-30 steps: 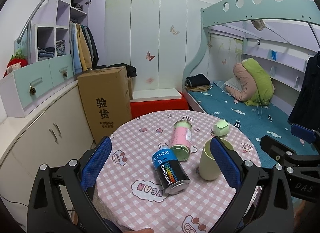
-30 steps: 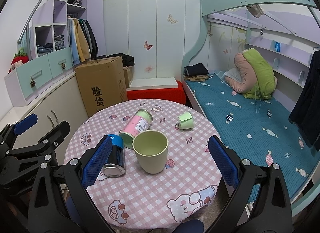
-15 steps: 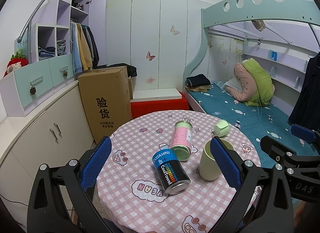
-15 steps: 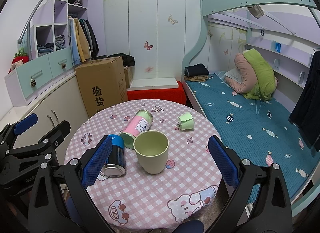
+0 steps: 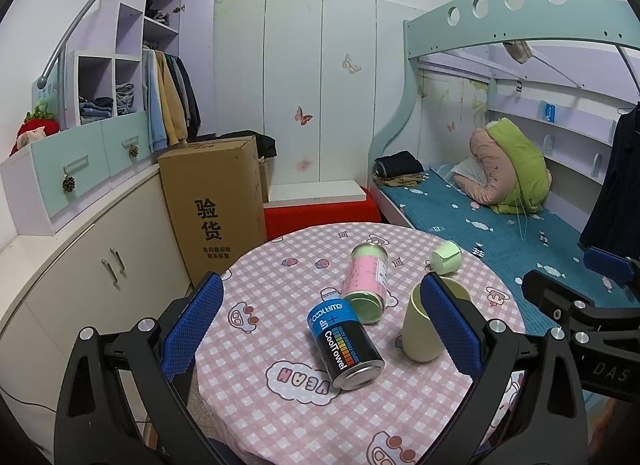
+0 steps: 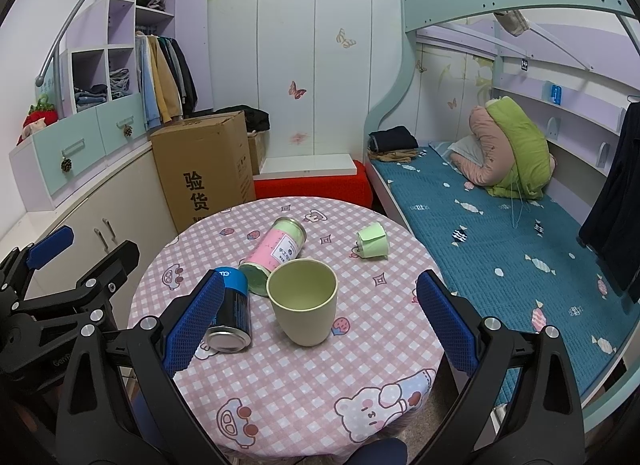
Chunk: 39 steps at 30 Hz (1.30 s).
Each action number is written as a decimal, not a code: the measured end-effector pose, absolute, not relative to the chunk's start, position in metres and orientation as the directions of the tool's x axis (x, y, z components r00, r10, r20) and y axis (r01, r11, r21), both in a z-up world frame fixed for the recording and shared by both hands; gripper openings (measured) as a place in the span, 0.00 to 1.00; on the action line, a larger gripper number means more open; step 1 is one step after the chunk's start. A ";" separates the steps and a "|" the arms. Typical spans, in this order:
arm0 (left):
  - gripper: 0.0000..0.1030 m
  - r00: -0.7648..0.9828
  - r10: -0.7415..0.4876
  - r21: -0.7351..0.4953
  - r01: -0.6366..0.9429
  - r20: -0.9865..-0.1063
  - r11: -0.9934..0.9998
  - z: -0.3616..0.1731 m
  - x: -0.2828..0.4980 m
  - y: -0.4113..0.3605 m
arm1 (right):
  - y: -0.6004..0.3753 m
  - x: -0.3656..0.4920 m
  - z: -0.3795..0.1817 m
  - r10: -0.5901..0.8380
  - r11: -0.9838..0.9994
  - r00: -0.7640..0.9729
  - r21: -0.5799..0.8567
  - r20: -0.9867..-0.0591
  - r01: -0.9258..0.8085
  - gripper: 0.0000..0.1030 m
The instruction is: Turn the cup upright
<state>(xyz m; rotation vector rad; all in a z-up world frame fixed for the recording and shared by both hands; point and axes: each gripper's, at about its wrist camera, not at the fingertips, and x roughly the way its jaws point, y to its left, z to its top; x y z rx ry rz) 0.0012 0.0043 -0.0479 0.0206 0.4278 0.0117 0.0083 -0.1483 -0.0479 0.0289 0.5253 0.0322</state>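
Observation:
A large pale green cup (image 6: 303, 301) stands upright on the round table with the pink checked cloth (image 6: 304, 377); it also shows in the left wrist view (image 5: 424, 329), partly behind my right finger. A small light green cup (image 6: 373, 240) lies on its side at the table's far right, also seen in the left wrist view (image 5: 447, 257). My left gripper (image 5: 320, 325) is open and empty above the near table edge. My right gripper (image 6: 316, 321) is open and empty, with the large cup between its fingers but farther off.
A blue and black can (image 5: 345, 341) and a pink can (image 5: 366, 282) lie on their sides mid-table. A cardboard box (image 5: 216, 201) stands behind the table on the left, a bed (image 6: 500, 233) on the right, cabinets (image 5: 80, 265) along the left wall.

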 end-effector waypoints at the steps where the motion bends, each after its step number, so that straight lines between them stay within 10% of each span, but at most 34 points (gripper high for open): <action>1: 0.92 0.910 0.014 0.022 -0.006 -0.415 1.000 -0.048 0.001 0.004 | -0.149 0.009 -0.048 0.038 0.999 0.865 0.037 -0.501 -0.023 0.94; 39: 0.92 0.903 0.012 0.009 -0.009 -0.430 1.000 -0.049 0.004 0.005 | -0.148 0.008 -0.048 0.038 0.999 0.866 0.035 -0.499 -0.024 0.94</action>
